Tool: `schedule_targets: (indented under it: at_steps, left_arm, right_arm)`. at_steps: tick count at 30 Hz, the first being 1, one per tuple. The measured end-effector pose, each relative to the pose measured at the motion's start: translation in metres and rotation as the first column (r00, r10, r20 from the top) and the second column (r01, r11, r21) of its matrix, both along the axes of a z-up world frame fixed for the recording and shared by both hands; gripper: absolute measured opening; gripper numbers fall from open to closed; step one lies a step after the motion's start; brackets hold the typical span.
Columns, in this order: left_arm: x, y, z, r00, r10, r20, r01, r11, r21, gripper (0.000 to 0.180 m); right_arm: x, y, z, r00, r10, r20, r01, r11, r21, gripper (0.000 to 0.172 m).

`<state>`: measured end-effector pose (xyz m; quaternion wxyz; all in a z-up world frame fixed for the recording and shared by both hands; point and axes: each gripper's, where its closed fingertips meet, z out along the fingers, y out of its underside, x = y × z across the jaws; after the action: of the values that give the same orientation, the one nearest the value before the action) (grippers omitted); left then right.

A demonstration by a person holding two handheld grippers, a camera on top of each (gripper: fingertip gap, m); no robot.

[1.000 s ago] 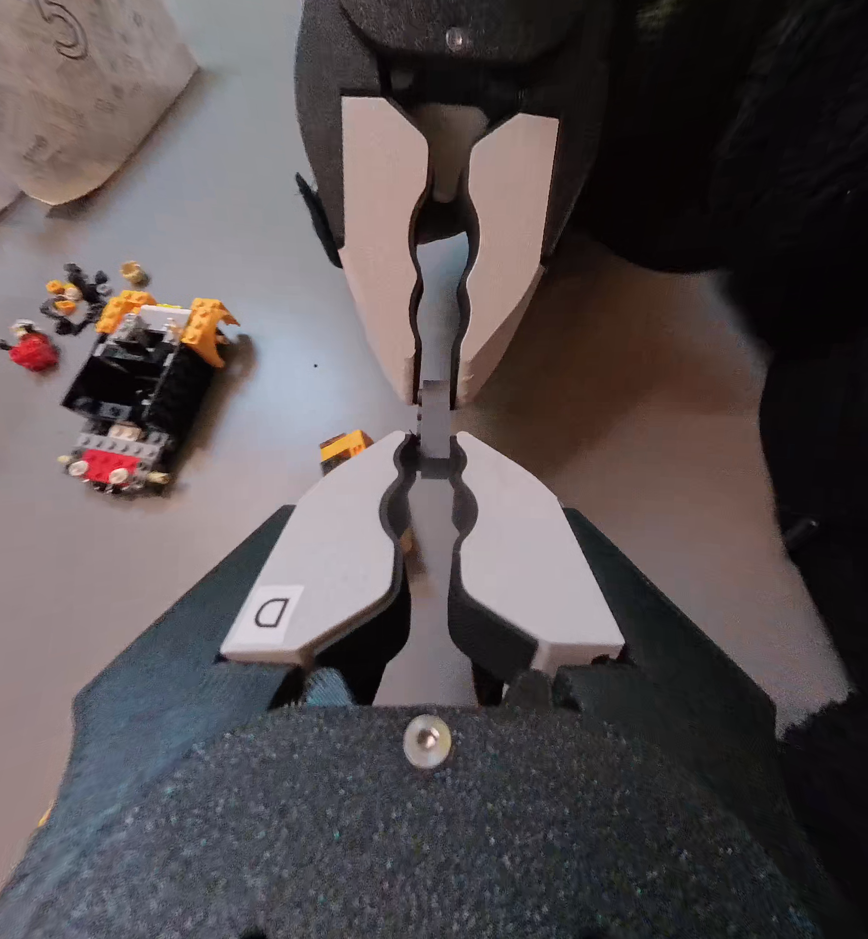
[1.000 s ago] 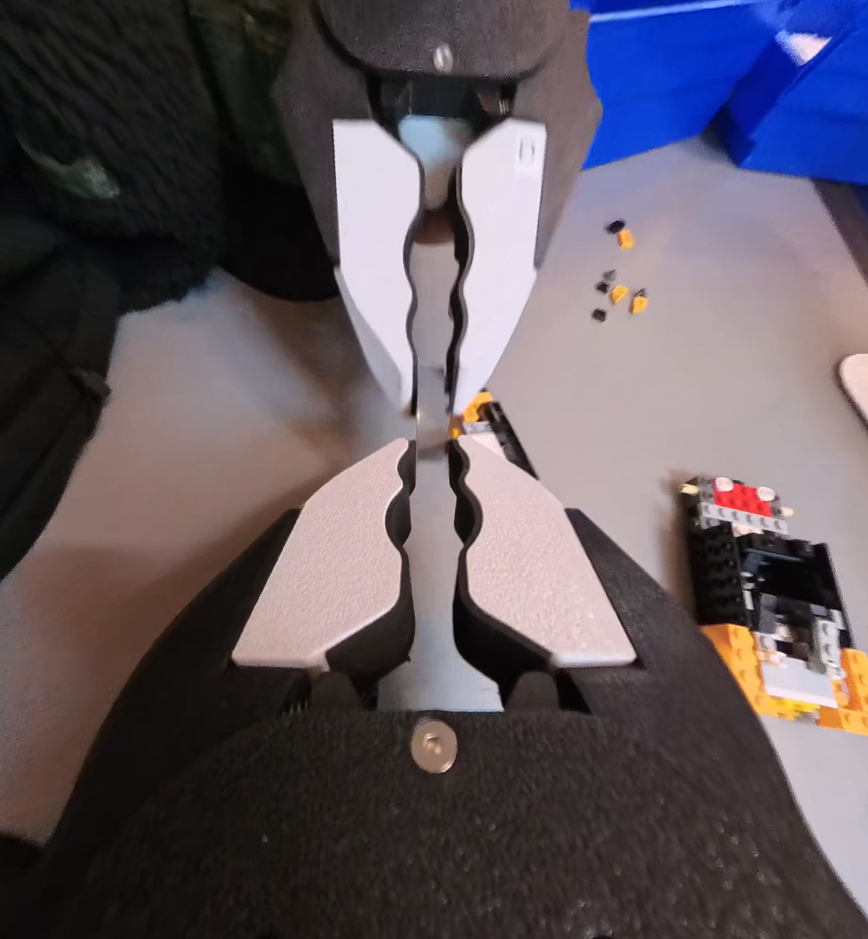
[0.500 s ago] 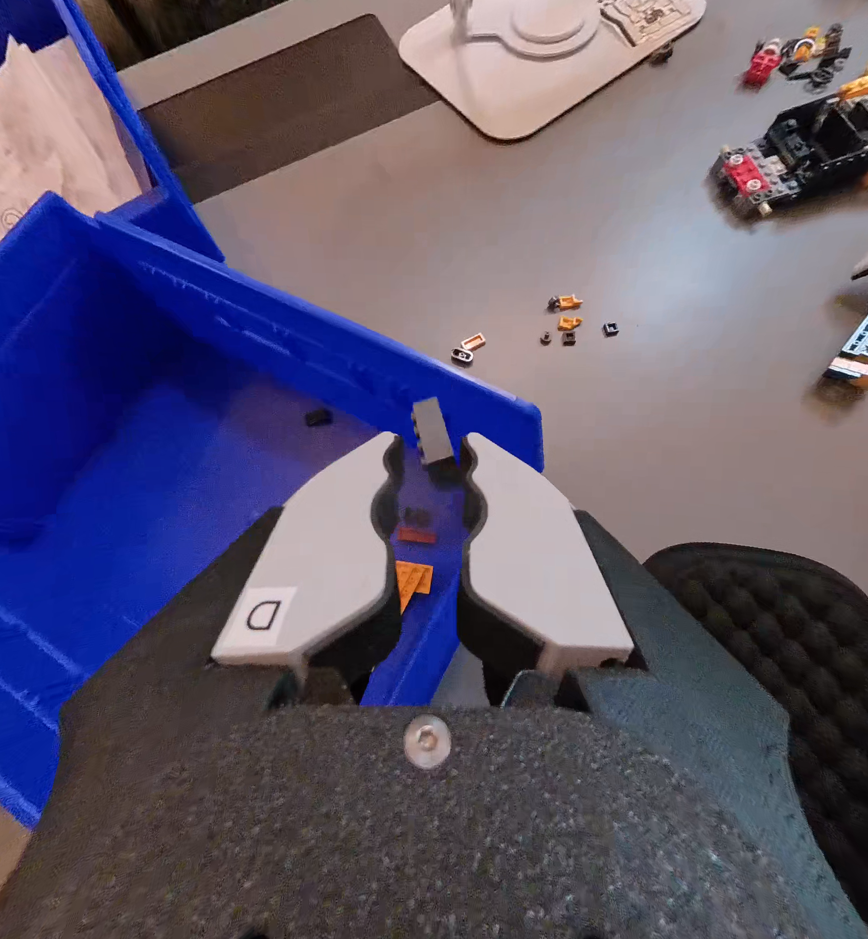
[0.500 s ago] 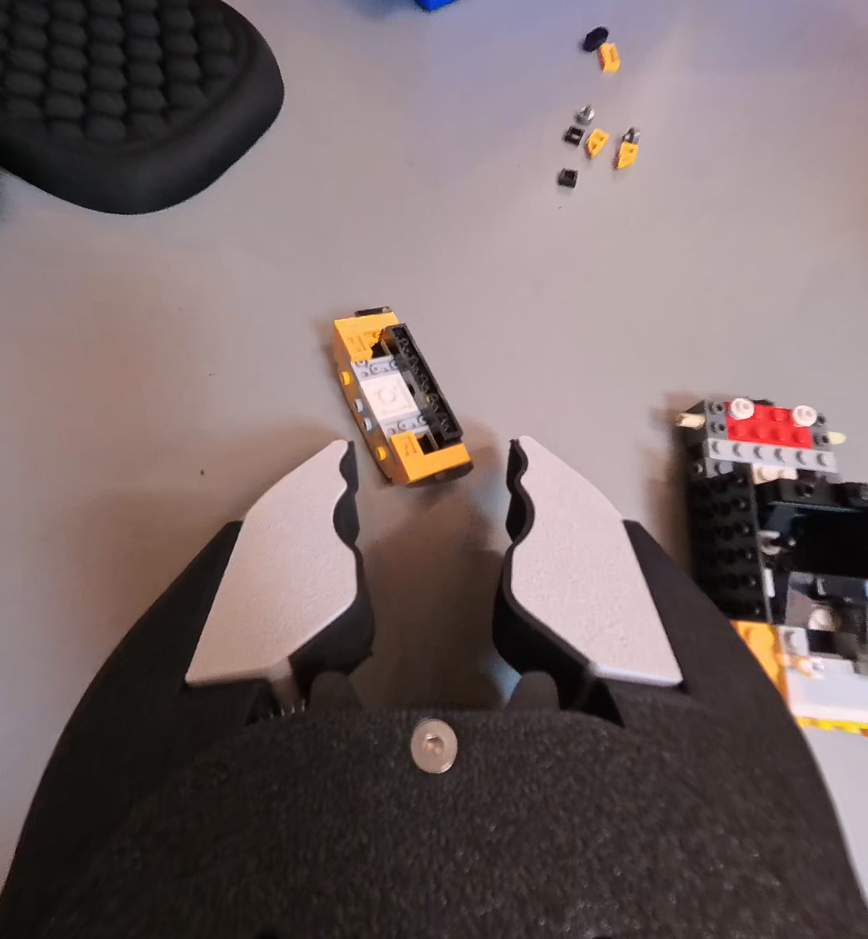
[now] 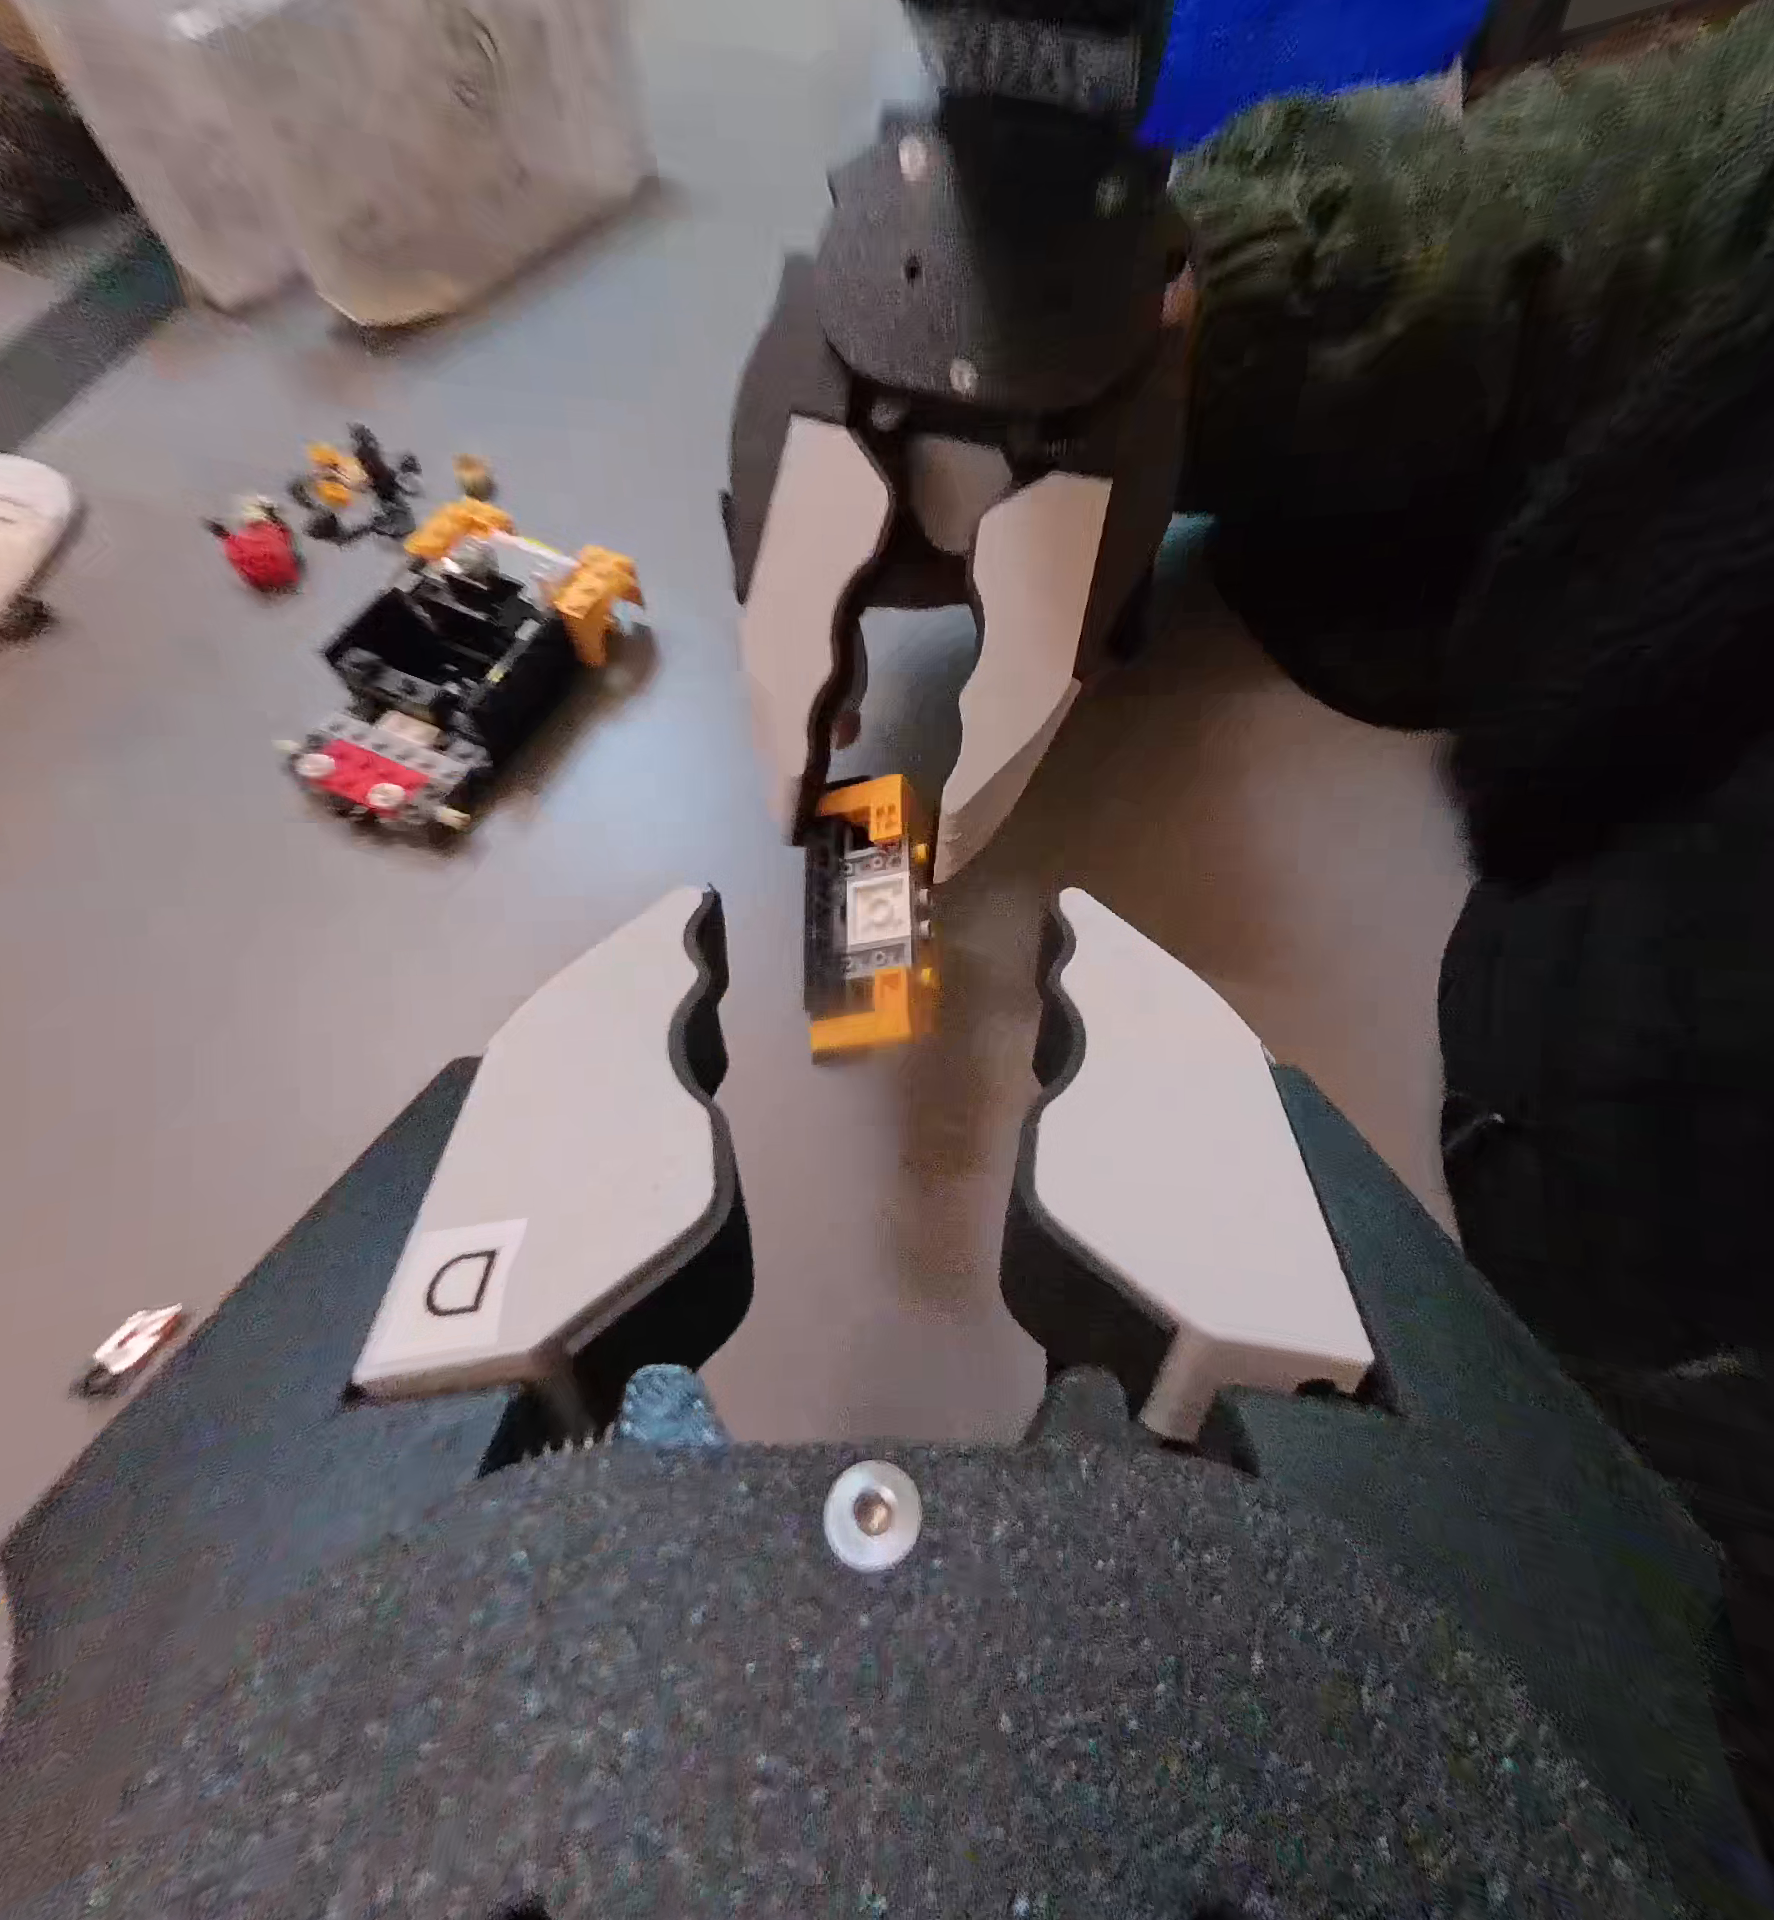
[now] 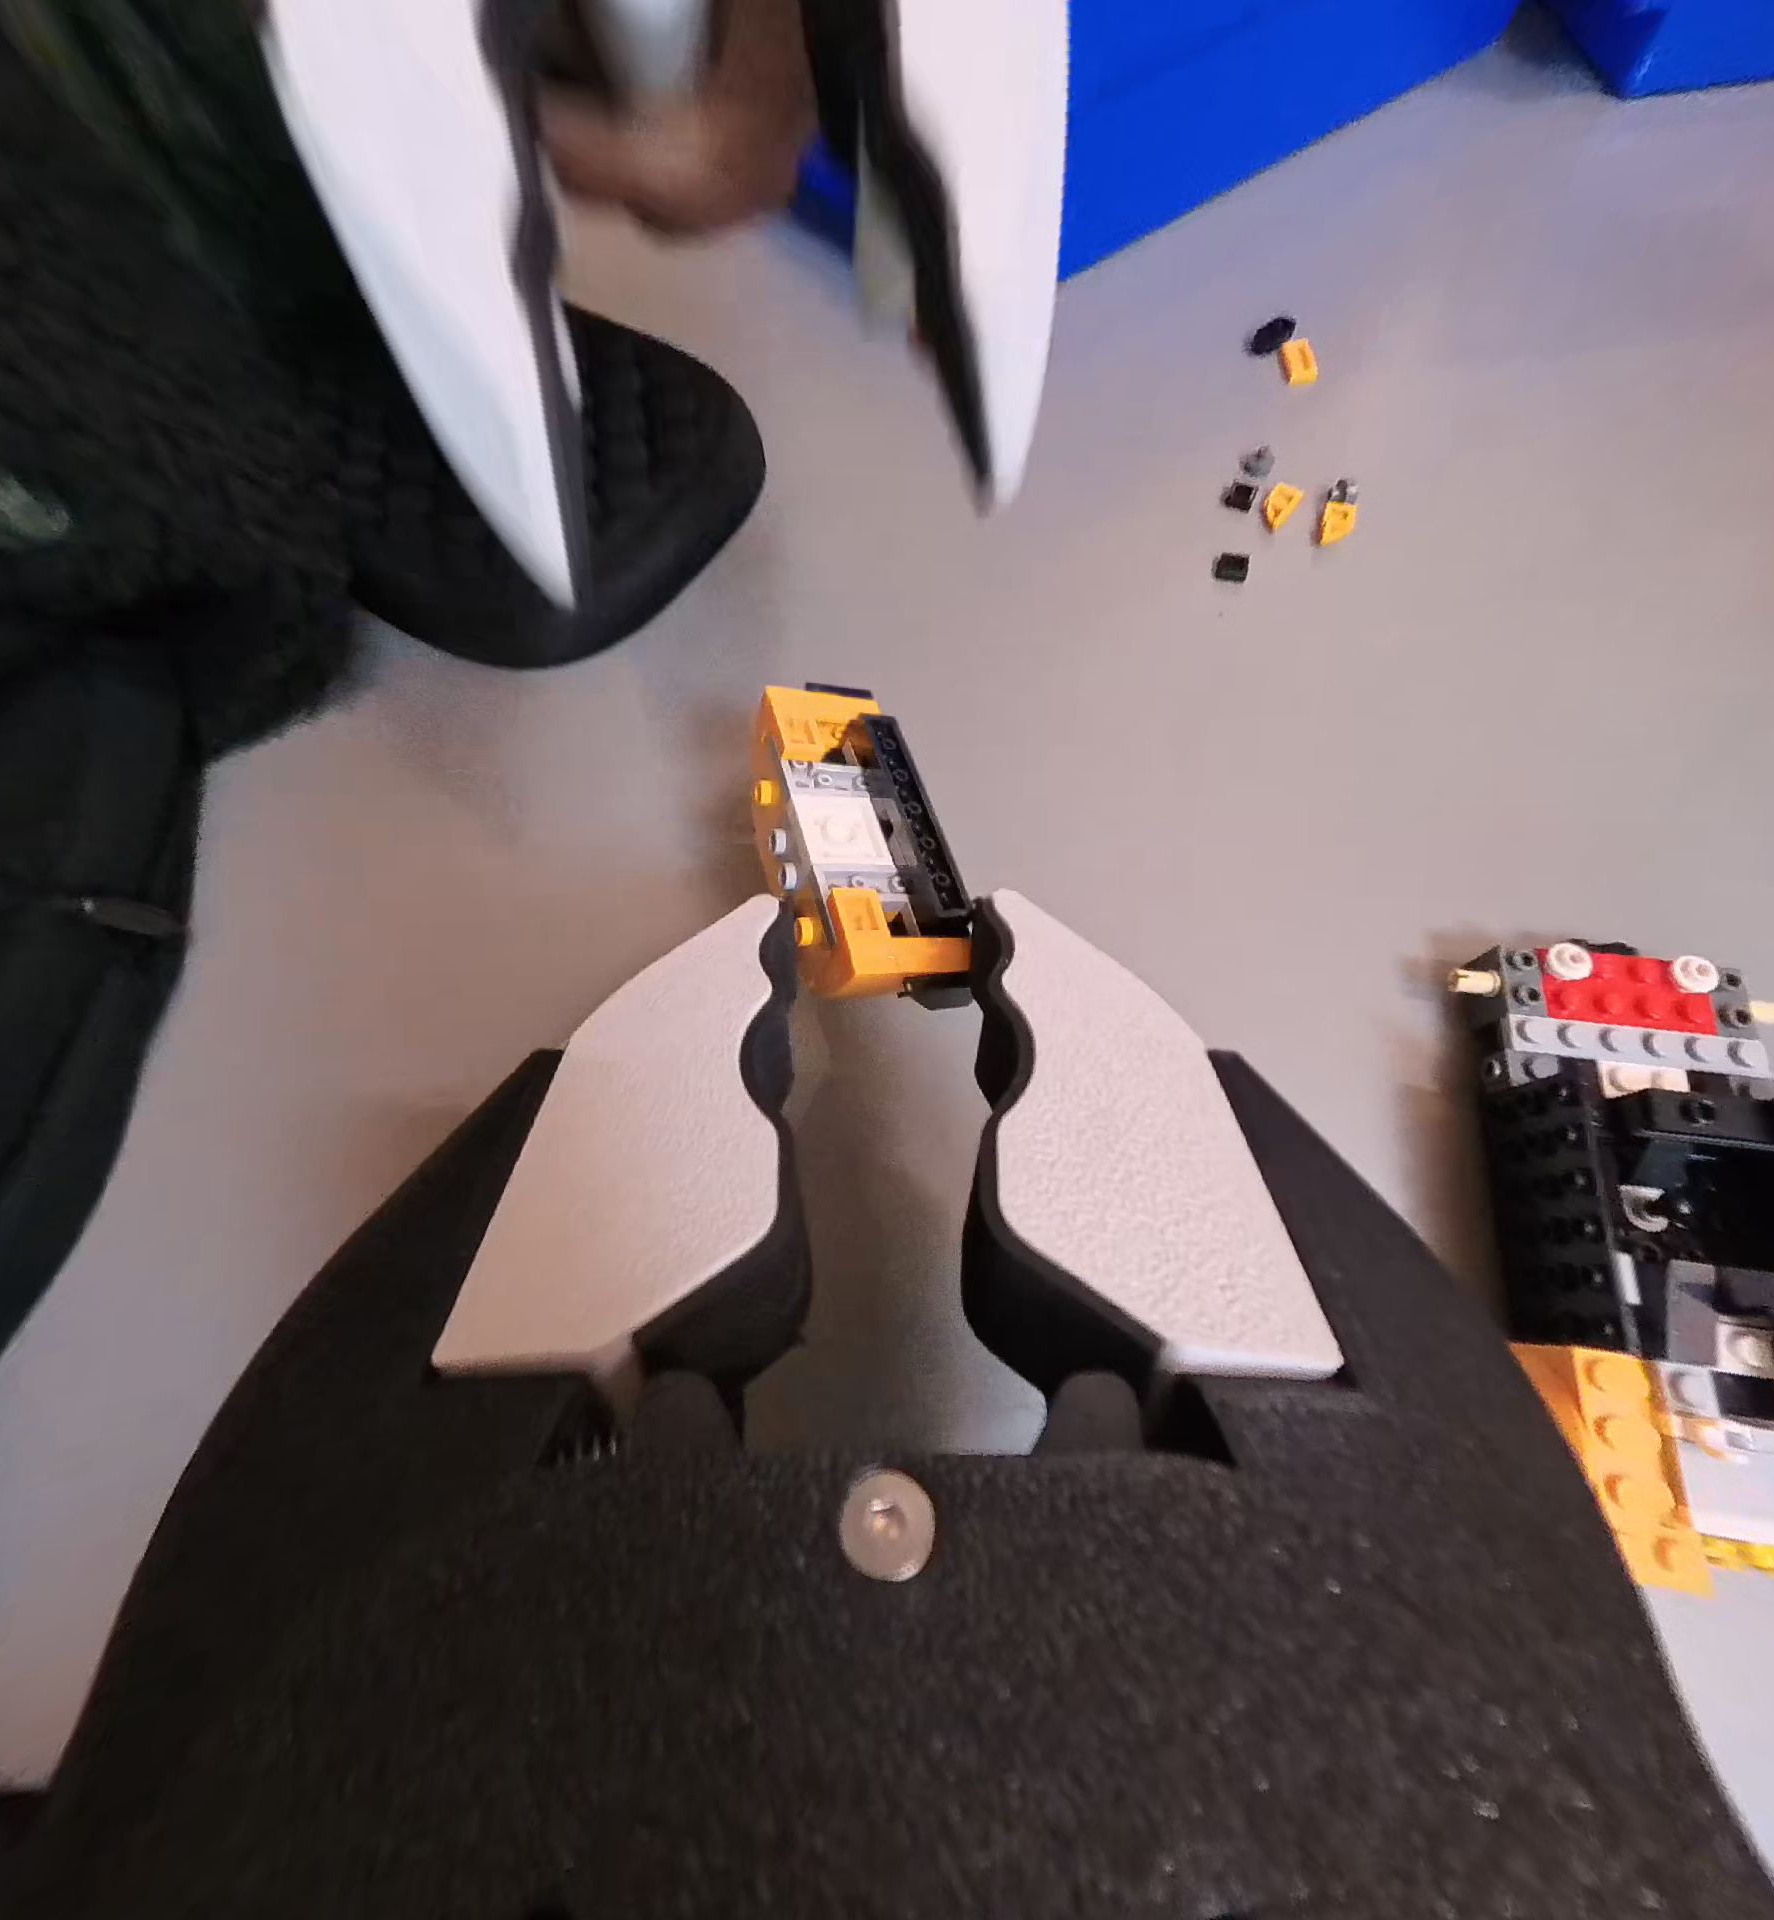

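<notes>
Left wrist view. We record the left gripper (image 5: 883,935) with its fingers spread wide and nothing pressed between them. Just ahead of the fingertips, in line with the gap, lies an orange, grey and black brick assembly (image 5: 870,920) on the grey counter (image 5: 187,987). The right gripper (image 5: 867,821) faces ours from beyond, its fingers closed on the far end of that assembly. To the left of our fingers we list a black brick vehicle (image 5: 436,675) with a red front, and beyond it a scatter of small loose parts (image 5: 343,499). A dark fuzzy sleeve (image 5: 1537,416) fills the right side.

Right wrist view. We record the right gripper (image 6: 878,951) at a narrow setting, both pads pressed on the near orange end of the brick assembly (image 6: 852,842), which extends forward from the fingertips. The left gripper (image 6: 758,540) hangs blurred beyond it, fingers apart. To the right of our fingers stand the black brick vehicle (image 6: 1672,1174) and, farther ahead, small orange and black pieces (image 6: 1278,499). A blue bin (image 6: 1278,125) sits farthest off.
</notes>
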<state>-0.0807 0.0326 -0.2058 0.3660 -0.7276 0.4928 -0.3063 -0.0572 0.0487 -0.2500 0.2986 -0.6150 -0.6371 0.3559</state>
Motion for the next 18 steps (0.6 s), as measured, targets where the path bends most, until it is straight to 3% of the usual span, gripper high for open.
schedule_targets:
  at_steps: [2,4,5,8,11,13,18]
  left_arm:
    - [0.019,-0.001,-0.031,0.996,-0.050,-0.070,0.046,0.997,-0.056,0.060]
    - [0.032,-0.001,-0.043,0.995,-0.084,-0.059,0.079,0.994,-0.079,0.051]
    - [0.035,0.001,-0.043,0.995,-0.089,-0.045,0.084,0.992,-0.090,0.041]
    - [0.035,-0.009,-0.026,0.979,-0.170,0.115,0.190,0.961,-0.200,0.035]
    - [0.032,-0.025,-0.002,0.901,-0.225,0.372,0.365,0.855,-0.369,0.034]
    - [0.027,-0.032,0.007,0.850,-0.238,0.470,0.453,0.785,-0.423,0.034]
    - [0.028,-0.046,0.007,0.792,-0.272,0.546,0.570,0.648,-0.505,0.034]
  right_arm:
    - [-0.001,-0.001,0.008,1.000,-0.027,-0.013,0.027,1.000,-0.006,0.032]
    - [-0.002,-0.002,0.015,0.998,-0.063,-0.014,0.063,0.998,-0.023,0.032]
    - [-0.002,-0.004,0.017,0.997,-0.072,-0.012,0.072,0.996,-0.050,0.032]
    - [-0.001,-0.010,0.031,0.994,-0.067,-0.083,0.057,0.992,-0.116,0.032]
    - [0.005,-0.021,0.057,0.968,0.055,-0.244,-0.062,0.998,-0.024,0.034]
    - [0.011,-0.021,0.062,0.962,0.101,-0.253,-0.082,0.993,0.086,0.033]
    - [0.009,-0.028,0.060,0.961,0.148,-0.235,-0.103,0.976,0.193,0.017]
